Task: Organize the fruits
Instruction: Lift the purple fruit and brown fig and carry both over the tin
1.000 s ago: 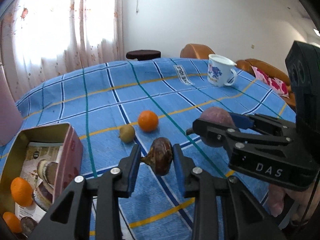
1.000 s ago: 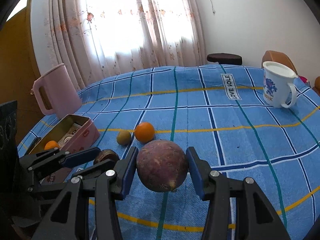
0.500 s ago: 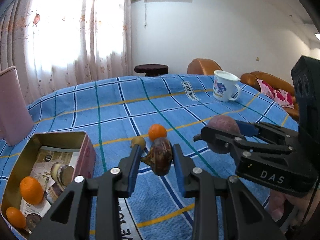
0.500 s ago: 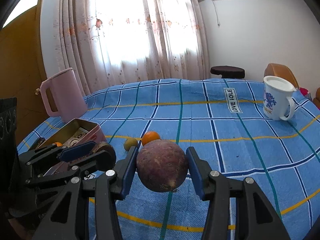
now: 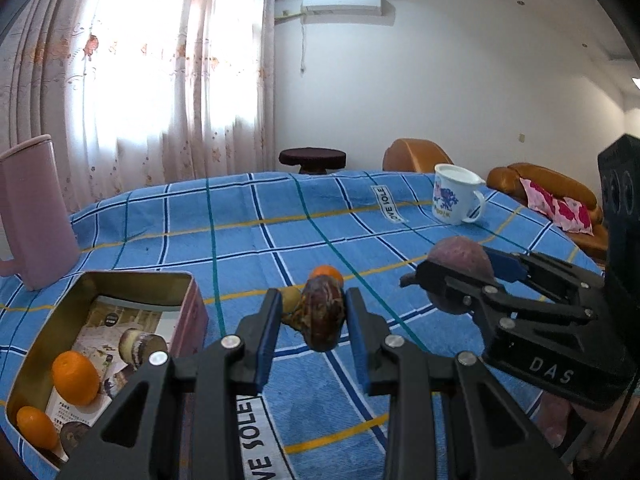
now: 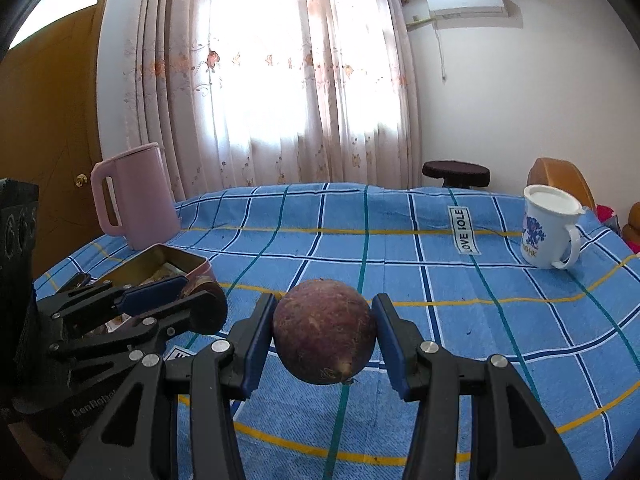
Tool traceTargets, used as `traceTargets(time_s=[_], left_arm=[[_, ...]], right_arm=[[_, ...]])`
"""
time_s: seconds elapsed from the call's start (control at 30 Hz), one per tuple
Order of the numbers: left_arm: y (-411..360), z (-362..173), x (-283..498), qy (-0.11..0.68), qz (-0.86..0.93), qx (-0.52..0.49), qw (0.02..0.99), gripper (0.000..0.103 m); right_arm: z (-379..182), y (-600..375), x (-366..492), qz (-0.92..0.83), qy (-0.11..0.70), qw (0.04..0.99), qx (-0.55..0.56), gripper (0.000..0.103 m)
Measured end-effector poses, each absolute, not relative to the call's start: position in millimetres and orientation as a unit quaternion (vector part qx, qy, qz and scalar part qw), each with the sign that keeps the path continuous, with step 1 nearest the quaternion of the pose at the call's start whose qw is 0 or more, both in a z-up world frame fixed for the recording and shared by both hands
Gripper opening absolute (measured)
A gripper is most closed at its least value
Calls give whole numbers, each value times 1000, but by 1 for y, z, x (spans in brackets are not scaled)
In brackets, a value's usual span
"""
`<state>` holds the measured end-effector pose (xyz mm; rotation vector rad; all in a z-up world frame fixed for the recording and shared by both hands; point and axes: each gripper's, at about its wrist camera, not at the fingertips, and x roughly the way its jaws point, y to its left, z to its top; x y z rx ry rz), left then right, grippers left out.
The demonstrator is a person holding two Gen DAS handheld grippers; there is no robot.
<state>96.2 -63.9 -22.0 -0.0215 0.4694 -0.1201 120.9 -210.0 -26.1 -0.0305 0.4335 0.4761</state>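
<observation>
Fruits were held aloft: a round purple fruit (image 6: 325,338) pinched at its widest by the right gripper (image 6: 325,340), a wrinkled brown fruit (image 5: 322,316), judged fragile, by the left gripper (image 5: 312,320).

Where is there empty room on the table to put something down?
Bare blue cloth lies between the pink jug and the white mug. It is crowded near the tin, beside the loose orange, where both grippers hold fruit.

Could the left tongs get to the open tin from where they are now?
Probably yes. The tin lies open just left of the left tongs, nothing between them, and they already grip a dark brown fruit to drop in.
</observation>
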Motion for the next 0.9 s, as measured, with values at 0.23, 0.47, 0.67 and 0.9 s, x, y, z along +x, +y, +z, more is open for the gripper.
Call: traceTargets(time_s=[0.23, 0.47, 0.67, 0.9], left_arm=[[-53, -21, 91, 227, -51, -21, 972, 34], [-32, -20, 84, 227, -38, -36, 973, 34], [-18, -16, 78, 218, -30, -44, 975, 34], [-1, -12, 71, 212, -17, -52, 976, 34]], right_arm=[[-24, -201, 114, 239, 202, 949, -34, 51], [-22, -179, 115, 260, 207, 942, -42, 51], [-14, -158, 114, 272, 201, 939, -55, 51], [-6, -132, 114, 290, 195, 934, -69, 51]])
